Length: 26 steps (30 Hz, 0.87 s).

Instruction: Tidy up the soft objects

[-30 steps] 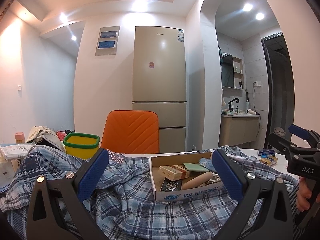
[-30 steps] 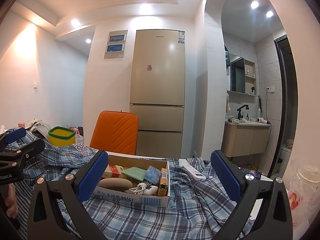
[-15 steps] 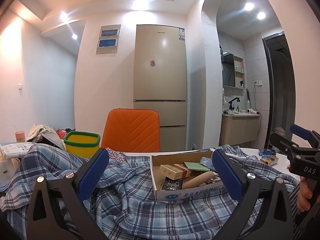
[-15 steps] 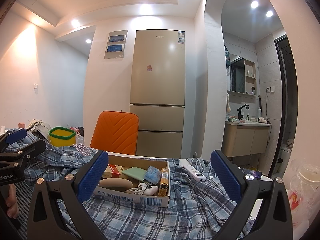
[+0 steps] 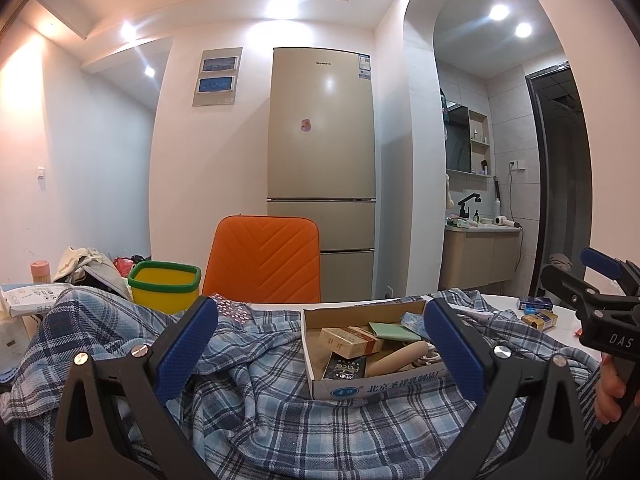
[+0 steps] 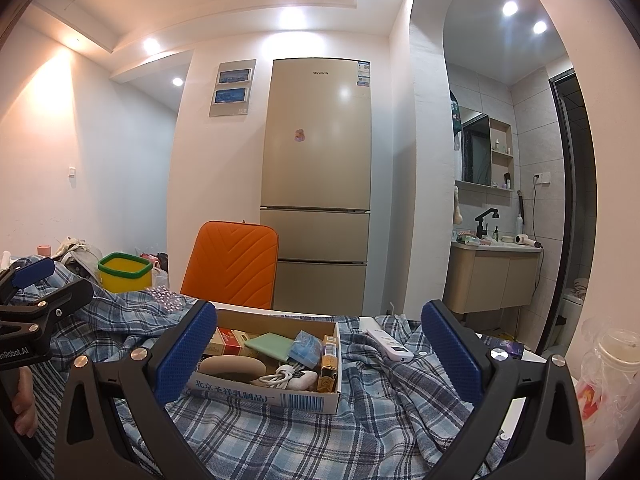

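Note:
A crumpled blue plaid shirt [image 5: 260, 408] lies spread over the table; it also shows in the right wrist view [image 6: 380, 420]. A cardboard box [image 5: 376, 384] of small items sits on top of the shirt, seen also in the right wrist view [image 6: 268, 394]. My left gripper [image 5: 316, 344] is open and empty, held above the shirt near the table's front. My right gripper [image 6: 318, 344] is open and empty, with the box between its fingers in view. Each gripper shows at the edge of the other's view.
A white remote [image 6: 390, 344] lies on the shirt right of the box. A yellow bin with a green rim [image 5: 165, 286], an orange chair [image 5: 264, 264] and a fridge [image 5: 320, 168] stand behind the table. Small boxes [image 5: 538, 312] and a plastic cup [image 6: 616, 360] sit at the right.
Both grippers have stayed almost still; the left wrist view has drifted very slightly. Both stay open and empty.

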Motion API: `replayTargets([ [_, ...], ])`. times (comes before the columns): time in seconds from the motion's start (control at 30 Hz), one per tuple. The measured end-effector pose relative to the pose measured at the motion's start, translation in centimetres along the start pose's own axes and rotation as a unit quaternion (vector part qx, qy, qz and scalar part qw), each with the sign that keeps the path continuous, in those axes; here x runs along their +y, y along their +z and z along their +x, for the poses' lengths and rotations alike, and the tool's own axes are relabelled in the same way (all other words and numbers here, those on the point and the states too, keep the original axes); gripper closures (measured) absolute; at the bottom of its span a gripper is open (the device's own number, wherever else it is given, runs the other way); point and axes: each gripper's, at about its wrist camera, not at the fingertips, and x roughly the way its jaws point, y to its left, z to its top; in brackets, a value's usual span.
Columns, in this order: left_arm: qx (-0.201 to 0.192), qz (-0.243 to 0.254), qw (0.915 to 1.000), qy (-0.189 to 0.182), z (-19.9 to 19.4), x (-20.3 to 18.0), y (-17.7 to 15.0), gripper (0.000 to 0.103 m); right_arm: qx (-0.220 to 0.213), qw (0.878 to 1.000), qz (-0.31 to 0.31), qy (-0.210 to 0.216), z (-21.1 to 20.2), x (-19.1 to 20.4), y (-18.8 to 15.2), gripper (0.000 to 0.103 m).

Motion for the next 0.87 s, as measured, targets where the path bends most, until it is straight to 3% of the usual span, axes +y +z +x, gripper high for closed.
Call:
replayTargets([
  [0.87,0.003,0.001,1.0,0.0,0.2,0.07,-0.13,0.0,0.0,1.0,0.0,0.0,0.02,0.02,0.03,0.0],
])
